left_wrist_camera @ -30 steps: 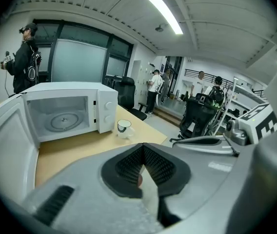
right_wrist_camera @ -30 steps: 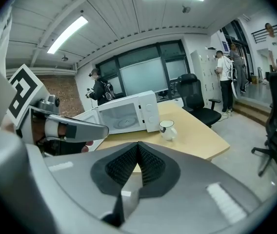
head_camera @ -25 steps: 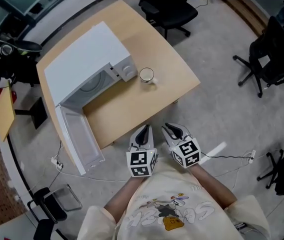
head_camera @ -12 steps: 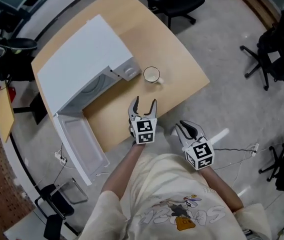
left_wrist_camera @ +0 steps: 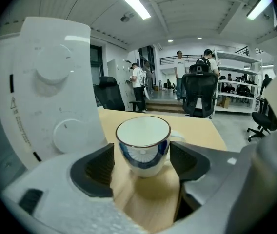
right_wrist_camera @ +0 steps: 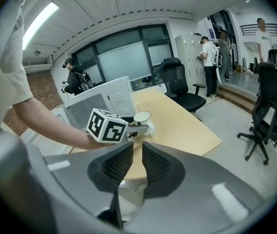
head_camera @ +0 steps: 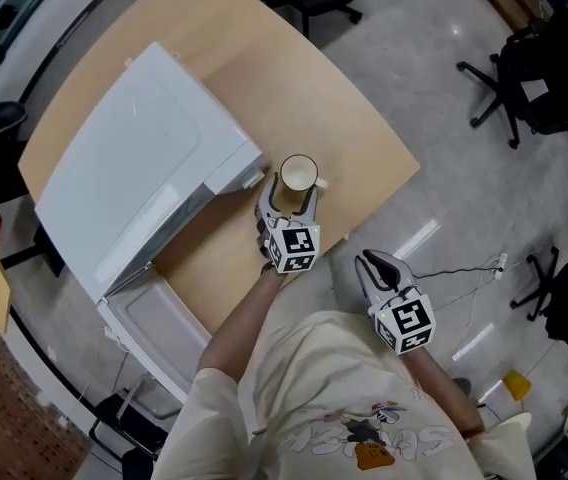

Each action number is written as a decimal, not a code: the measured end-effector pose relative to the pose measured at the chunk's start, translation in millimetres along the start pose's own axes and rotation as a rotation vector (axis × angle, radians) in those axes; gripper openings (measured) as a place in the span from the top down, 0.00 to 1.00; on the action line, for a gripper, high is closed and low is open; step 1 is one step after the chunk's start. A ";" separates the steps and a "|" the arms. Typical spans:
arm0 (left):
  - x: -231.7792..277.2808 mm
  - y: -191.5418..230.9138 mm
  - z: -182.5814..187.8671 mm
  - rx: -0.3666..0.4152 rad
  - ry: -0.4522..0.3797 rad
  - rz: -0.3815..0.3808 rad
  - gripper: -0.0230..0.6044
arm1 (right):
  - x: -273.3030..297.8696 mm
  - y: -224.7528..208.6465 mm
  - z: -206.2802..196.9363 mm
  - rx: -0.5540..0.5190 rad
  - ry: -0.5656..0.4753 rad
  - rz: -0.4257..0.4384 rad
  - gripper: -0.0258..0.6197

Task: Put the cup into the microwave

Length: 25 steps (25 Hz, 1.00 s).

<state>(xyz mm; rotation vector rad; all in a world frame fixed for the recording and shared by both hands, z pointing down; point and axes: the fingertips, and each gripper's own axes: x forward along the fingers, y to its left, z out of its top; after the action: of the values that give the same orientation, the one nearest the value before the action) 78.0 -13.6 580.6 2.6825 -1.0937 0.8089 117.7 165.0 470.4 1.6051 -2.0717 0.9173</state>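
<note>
A white cup (head_camera: 298, 173) with a blue band (left_wrist_camera: 143, 145) stands upright on the wooden table (head_camera: 354, 118), just right of the white microwave (head_camera: 144, 178). The microwave's door (head_camera: 159, 333) hangs open toward me. My left gripper (head_camera: 287, 196) reaches over the table's near edge. Its jaws are opening, with the cup between them and a gap at each pad. My right gripper (head_camera: 372, 264) hangs off the table's near side over the floor. Its jaws are closing to a narrow slit (right_wrist_camera: 137, 162) with nothing between them.
The microwave's control panel with two knobs (left_wrist_camera: 55, 96) stands close on the cup's left. Black office chairs (head_camera: 524, 78) stand around on the grey floor. A cable (head_camera: 454, 268) lies on the floor to the right. People stand far off in the room.
My left gripper went from beside the right one below the table edge forward to the cup, and its jaws went from shut to open around it. The right gripper shifted slightly.
</note>
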 end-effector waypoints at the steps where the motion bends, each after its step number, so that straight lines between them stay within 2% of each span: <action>1: 7.8 -0.6 2.4 0.013 -0.018 -0.001 0.38 | -0.2 -0.2 -4.6 -0.001 0.022 0.004 0.86; 6: 29.9 2.0 13.6 0.046 -0.088 -0.006 0.34 | 2.4 -10.9 -19.9 0.020 0.102 0.011 0.88; 10: 32.4 2.9 17.4 0.071 -0.086 0.003 0.35 | 3.4 -22.1 -18.9 0.018 0.118 0.012 0.89; 16: 3.7 0.2 27.1 0.024 -0.128 0.035 0.35 | 2.1 -33.0 -7.3 -0.041 0.126 0.057 0.89; 19: -24.5 0.8 25.4 -0.022 -0.141 0.084 0.35 | 3.1 -35.2 -2.9 -0.086 0.136 0.096 0.89; 22: -62.0 5.6 11.4 -0.103 -0.121 0.152 0.35 | 4.4 -34.0 2.6 -0.134 0.146 0.139 0.89; 25: -107.0 32.3 -6.0 -0.191 -0.083 0.279 0.35 | 13.6 -27.0 13.1 -0.188 0.145 0.196 0.89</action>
<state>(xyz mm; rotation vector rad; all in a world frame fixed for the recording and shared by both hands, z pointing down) -10.0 30.0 526.9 2.4586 -1.5067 0.5983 140.8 142.5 476.8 1.2216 -2.1680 0.8449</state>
